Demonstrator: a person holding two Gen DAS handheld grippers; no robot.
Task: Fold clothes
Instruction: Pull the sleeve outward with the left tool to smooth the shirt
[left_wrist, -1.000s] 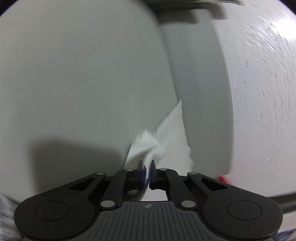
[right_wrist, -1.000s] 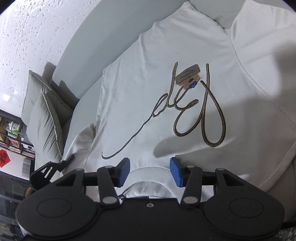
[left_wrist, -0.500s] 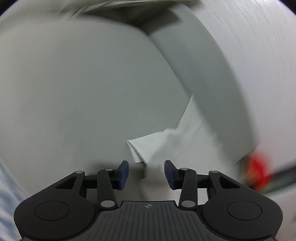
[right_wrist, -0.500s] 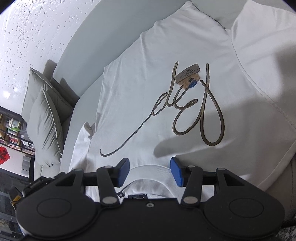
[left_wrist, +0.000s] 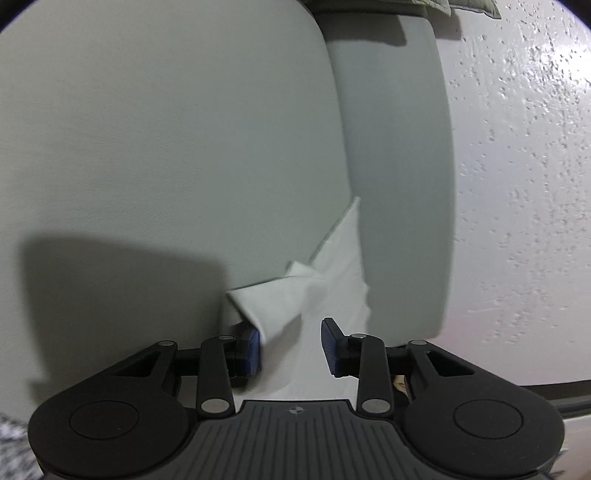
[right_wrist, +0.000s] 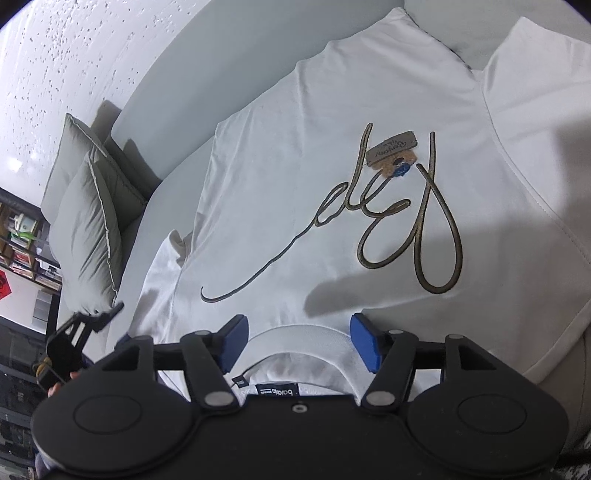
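A white T-shirt (right_wrist: 295, 184) with a gold script design (right_wrist: 406, 229) and a brown hang tag (right_wrist: 393, 149) lies spread front-up on a pale grey sofa. My right gripper (right_wrist: 300, 332) hovers over the ribbed collar (right_wrist: 317, 332). Its jaws are opening and stand on either side of the collar without pressing it. In the left wrist view the shirt's sleeve (left_wrist: 280, 299) lies crumpled on the seat. My left gripper (left_wrist: 291, 332) is closing with the sleeve's fabric between its jaws. The fabric brushes the left pad (left_wrist: 253, 343), but the two pads are not pinching it.
The sofa seat (left_wrist: 147, 147) spreads out to the left and the backrest (left_wrist: 395, 166) rises beside a speckled white wall (left_wrist: 517, 184). Two grey-green cushions (right_wrist: 85, 221) lean at the sofa's end. Beyond them stands a bookshelf (right_wrist: 22, 243).
The left gripper let go of the sleeve, opened wide and shifted, then began to narrow again. The sleeve dropped onto the seat. The right jaws spread wider over the collar.
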